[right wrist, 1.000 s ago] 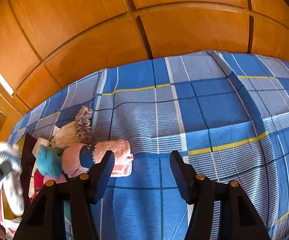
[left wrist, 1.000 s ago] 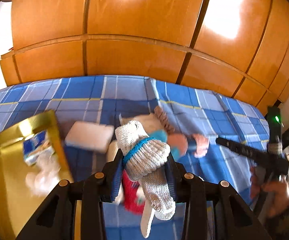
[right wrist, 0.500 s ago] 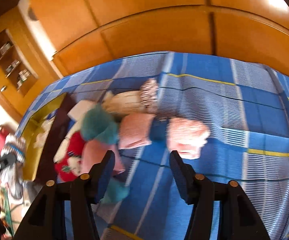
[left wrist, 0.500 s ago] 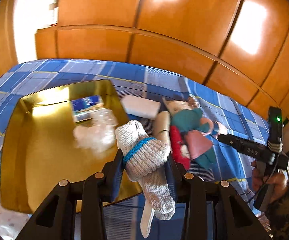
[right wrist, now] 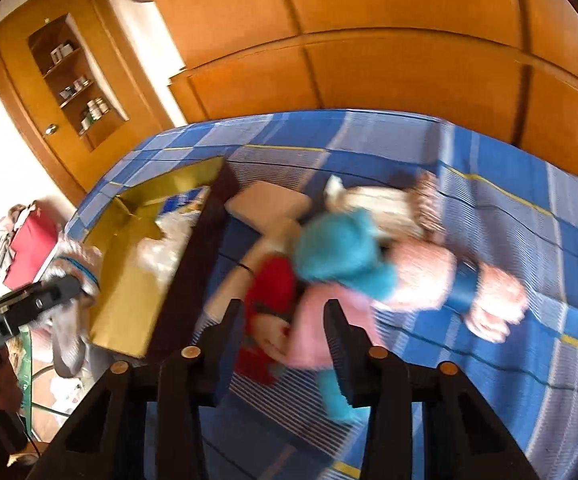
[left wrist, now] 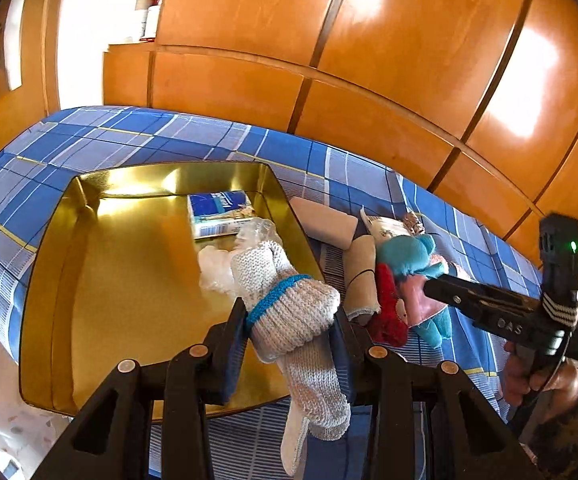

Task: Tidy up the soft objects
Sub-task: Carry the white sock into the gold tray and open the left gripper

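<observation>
My left gripper [left wrist: 289, 322] is shut on a white knitted glove with a blue band [left wrist: 289, 312], held above the near right part of a gold tray [left wrist: 129, 280]. The tray holds a blue packet [left wrist: 219, 212] and white fluffy stuff [left wrist: 219, 270]. My right gripper [right wrist: 285, 328] is open and empty above a pile of soft things: a teal plush [right wrist: 341, 252], a red toy [right wrist: 269, 292] and pink cloth [right wrist: 317, 328]. The pile shows in the left wrist view too, with the teal plush [left wrist: 407, 254] on top.
Everything lies on a bed with a blue checked cover [left wrist: 129, 140]. A beige pad [left wrist: 323, 224] lies beside the tray. Orange wooden wardrobe doors [left wrist: 369, 60] stand behind the bed. The bed's edge and floor clutter [right wrist: 29, 248] are at the left.
My left gripper has carried the glove left, from beside the tray to over it. My right gripper has swung left and closer, over the pile of soft toys.
</observation>
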{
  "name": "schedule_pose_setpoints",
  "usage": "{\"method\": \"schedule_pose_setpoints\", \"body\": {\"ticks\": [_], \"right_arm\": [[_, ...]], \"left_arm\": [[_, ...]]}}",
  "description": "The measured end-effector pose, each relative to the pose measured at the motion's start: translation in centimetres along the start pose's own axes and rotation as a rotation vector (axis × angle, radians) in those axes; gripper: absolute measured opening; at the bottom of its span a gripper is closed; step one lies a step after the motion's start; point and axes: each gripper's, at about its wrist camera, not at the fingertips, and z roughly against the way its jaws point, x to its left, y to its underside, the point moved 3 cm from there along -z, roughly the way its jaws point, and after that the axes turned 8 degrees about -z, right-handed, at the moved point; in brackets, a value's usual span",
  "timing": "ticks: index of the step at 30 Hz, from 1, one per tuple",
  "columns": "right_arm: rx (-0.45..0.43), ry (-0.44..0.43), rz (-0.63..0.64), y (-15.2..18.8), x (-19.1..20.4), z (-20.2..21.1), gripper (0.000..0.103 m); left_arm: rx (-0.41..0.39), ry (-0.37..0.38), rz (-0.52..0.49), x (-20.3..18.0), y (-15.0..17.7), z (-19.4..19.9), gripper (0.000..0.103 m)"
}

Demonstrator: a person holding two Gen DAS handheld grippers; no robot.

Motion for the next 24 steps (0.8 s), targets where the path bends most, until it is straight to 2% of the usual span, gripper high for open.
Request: {"method": "schedule_pose_setpoints", "body": {"ticks": [3,5,10,15,18,24], "right_arm": [[0.015,0.0,0.058,-1.5,2.5,-1.6,0.039],[0.025,0.038,0.11,-2.7,3.6,-3.1,0.039],[0.101,0.112,0.223,-5.3,4.4,-7.1,0.054],[0.223,0.15,0.344,-7.3,4.6,-11.6,0.069],[0.292,0.16,0.408,-7.6,4.8,-14.0,0.073],[0.373,0.21,0.489,-8.0,4.5,-17.2,0.076]], "left_arm": [[-0.01,-0.003,0.006,0.7,0.1,0.4,0.039],[-0.014,-0.005,0.021,1.5,0.3,0.7,0.039],[-0.013,-0.012,0.062,3.7,0.9,1.2,0.039],[-0.009,-0.034,0.108,6.3,1.6,1.5,0.039],[-0.001,-0.05,0.132,7.6,2.1,1.5,0.039],[0.028,-0.074,0.168,9.7,2.1,0.6,0.039]]}}
